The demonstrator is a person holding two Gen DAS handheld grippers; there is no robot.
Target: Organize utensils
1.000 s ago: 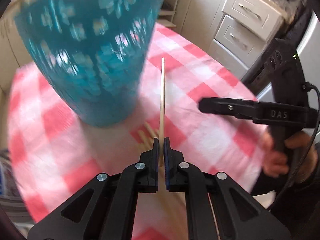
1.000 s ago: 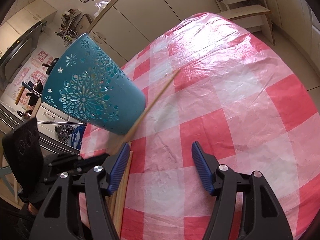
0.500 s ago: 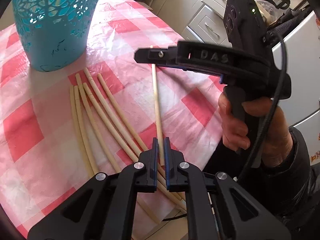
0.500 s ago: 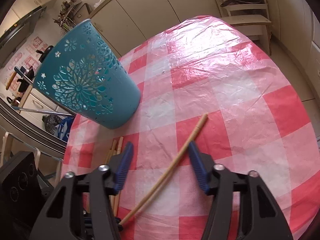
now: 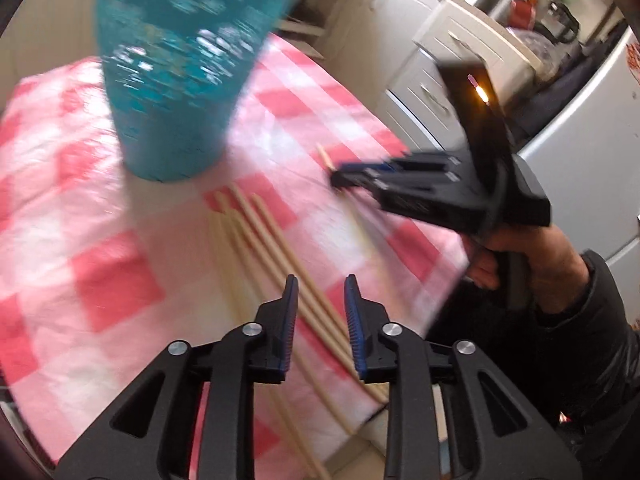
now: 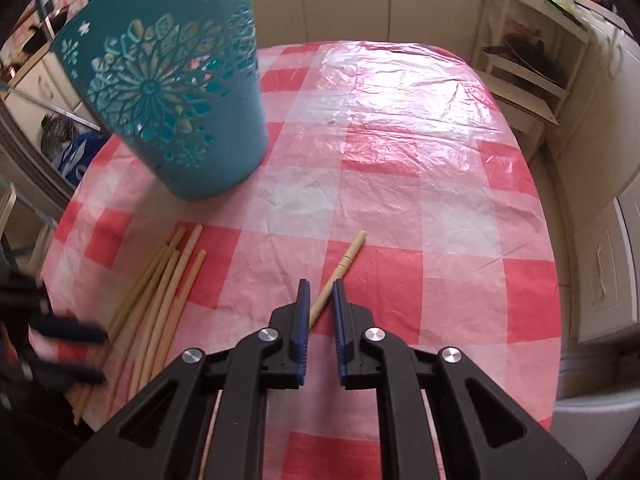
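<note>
A teal cut-out holder [image 6: 172, 92] stands upright on the red-and-white checked table; in the left wrist view it [image 5: 176, 64] is blurred. Several pale chopsticks [image 6: 160, 300] lie bundled on the cloth in front of it, and also show in the left wrist view [image 5: 276, 248]. My right gripper [image 6: 321, 286] is shut on a single chopstick [image 6: 344, 264] that sticks forward above the cloth; its tip [image 5: 325, 157] shows in the left wrist view ahead of the right gripper [image 5: 340, 178]. My left gripper [image 5: 321, 284] is open and empty just above the bundle.
The checked table [image 6: 400, 160] ends close to my grippers. White cabinets and drawers [image 5: 440, 80] stand to the right, a wooden shelf unit [image 6: 528, 60] beyond the far edge, and a white appliance [image 5: 580, 152] behind the right hand.
My left gripper has let go of the single chopstick and opened. My right gripper has closed on that chopstick. Both views have shifted and the left one is blurred.
</note>
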